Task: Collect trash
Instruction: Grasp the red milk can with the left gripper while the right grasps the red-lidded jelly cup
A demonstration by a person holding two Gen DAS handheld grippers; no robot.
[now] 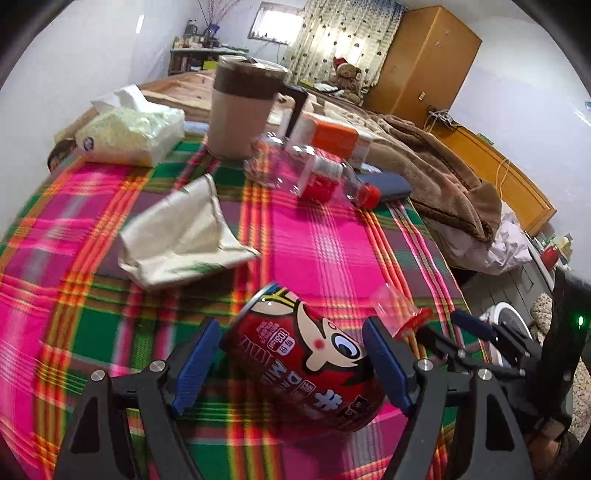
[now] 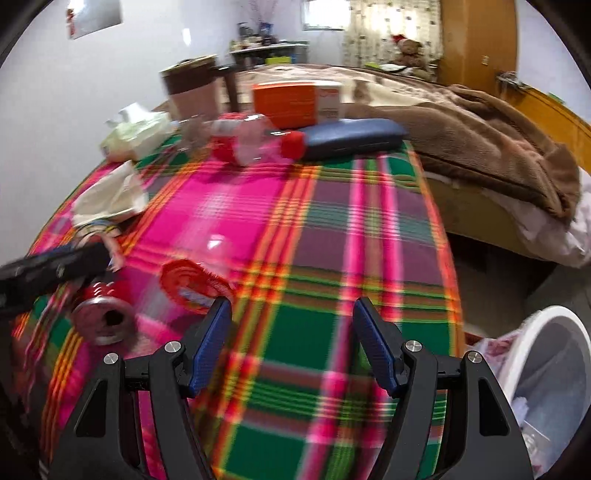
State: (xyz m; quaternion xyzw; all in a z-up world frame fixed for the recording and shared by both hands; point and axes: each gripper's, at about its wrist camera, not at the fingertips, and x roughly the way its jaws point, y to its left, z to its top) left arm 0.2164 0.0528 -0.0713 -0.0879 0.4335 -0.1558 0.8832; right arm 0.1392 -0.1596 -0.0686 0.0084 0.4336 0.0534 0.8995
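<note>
Both claws hover near the tablecloth (image 2: 332, 206) edge, bin (image 2: 554, 369) beside.

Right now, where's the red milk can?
The red milk can lies tipped between the left gripper pads at the table's near edge, in the left wrist view, with a small clear cup just right of it.

A lived-in bedroom at home. Shown by a bed (image 1: 207, 79) with a brown blanket (image 1: 436, 162), a teddy bear (image 1: 347, 79) in a Santa hat, a wooden wardrobe (image 1: 424, 59), patterned curtains (image 1: 347, 33) by a small window (image 1: 269, 18). Also a cluttered shelf (image 1: 192, 51) in the far corner, a table under a plaid cloth (image 2: 332, 258), household bits on it: tissues (image 1: 133, 133), mug (image 1: 240, 107), orange box (image 2: 291, 103). White bin (image 2: 554, 369) on the floor beside.
</note>
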